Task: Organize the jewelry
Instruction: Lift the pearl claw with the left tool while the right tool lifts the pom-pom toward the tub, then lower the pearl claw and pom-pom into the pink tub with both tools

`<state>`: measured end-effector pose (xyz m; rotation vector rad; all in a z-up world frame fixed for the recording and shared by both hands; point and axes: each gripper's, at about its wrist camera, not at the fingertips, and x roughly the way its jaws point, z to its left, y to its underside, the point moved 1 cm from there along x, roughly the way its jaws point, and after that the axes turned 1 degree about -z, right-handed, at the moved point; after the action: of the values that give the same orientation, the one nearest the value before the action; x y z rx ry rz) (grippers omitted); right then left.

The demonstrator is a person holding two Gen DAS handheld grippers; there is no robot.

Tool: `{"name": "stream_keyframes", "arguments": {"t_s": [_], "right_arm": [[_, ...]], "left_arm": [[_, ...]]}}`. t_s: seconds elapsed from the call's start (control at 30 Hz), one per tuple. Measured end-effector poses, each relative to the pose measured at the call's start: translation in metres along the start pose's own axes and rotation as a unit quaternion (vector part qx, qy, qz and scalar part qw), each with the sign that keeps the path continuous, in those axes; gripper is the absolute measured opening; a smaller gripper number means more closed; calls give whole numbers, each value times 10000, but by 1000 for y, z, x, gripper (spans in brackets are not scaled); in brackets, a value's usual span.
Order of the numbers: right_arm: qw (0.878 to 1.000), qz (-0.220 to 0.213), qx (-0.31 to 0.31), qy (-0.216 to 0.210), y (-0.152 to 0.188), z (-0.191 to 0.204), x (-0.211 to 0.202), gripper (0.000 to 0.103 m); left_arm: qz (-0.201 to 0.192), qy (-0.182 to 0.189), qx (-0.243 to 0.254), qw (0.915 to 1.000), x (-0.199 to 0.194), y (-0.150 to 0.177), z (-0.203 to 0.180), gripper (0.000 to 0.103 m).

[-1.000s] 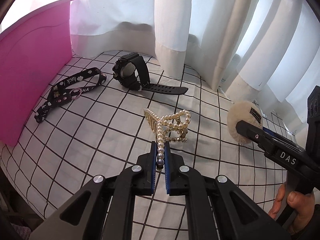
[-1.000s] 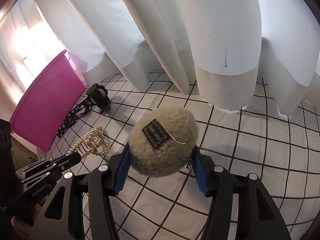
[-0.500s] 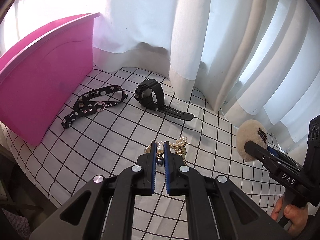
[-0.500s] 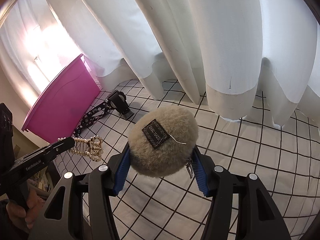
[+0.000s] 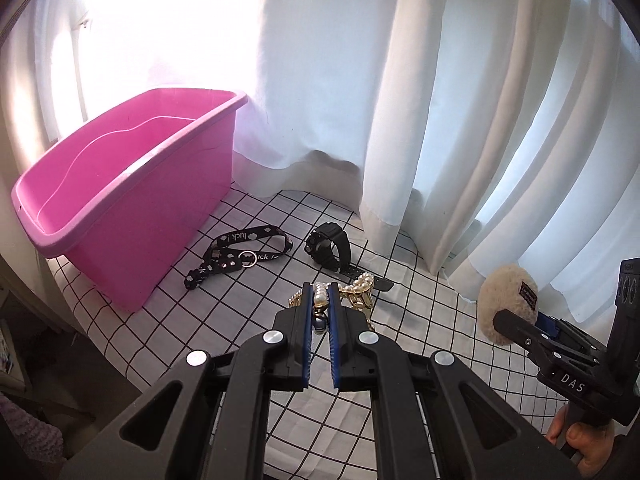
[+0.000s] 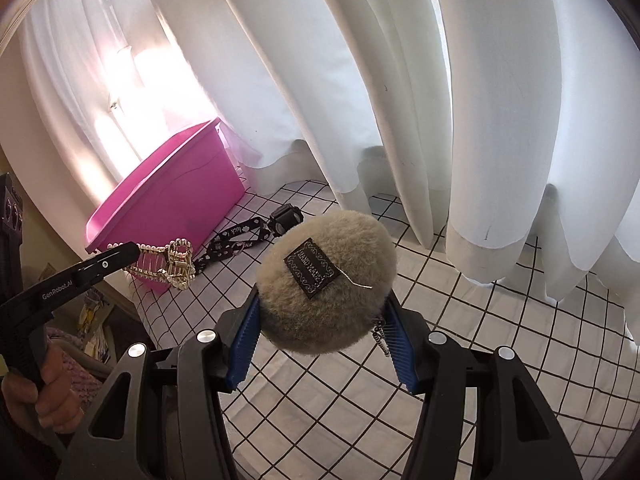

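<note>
both loads hang clear of the table, the left gripper clenched on the pearls, the right gripper clamping the pompom, so next probably comes dropping them into the bin.

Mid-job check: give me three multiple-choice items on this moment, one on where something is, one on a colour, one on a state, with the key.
1. Where is the black watch?
A. Inside the bin
B. On the checked cloth, right of the black printed strap
C. In the right tongs

2. What colour is the bin?
A. Pink
B. Blue
C. Green

3. What do the left tongs hold?
A. Nothing, they stand open
B. The fluffy pom-pom
C. The pearl and gold piece

Key:
1 B, the watch lies on the cloth beside the strap, outside the bin.
2 A, its walls and rim are pink in both views.
3 C, pearls sit clamped between the blue pads; the fluffy pom-pom is in the right tongs.
</note>
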<state>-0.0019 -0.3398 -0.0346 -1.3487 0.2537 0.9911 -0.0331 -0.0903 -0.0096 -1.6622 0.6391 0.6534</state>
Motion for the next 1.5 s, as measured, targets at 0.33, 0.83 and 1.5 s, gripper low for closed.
{"name": "stream_keyframes", "arguments": {"t_s": [0.33, 0.83, 1.5], "right_arm": [[9969, -330, -496, -522, -48, 42, -13, 55], [9869, -580, -998, -1127, -127, 163, 44, 55], [9772, 282, -1719, -1211, -209, 313, 216, 55]], "left_arm": [[-522, -333, -361, 9974, -52, -30, 26, 8], [-1040, -633, -423, 9917, -73, -109, 118, 8], [-516, -786, -885, 9916, 18, -178, 271, 7]]}}
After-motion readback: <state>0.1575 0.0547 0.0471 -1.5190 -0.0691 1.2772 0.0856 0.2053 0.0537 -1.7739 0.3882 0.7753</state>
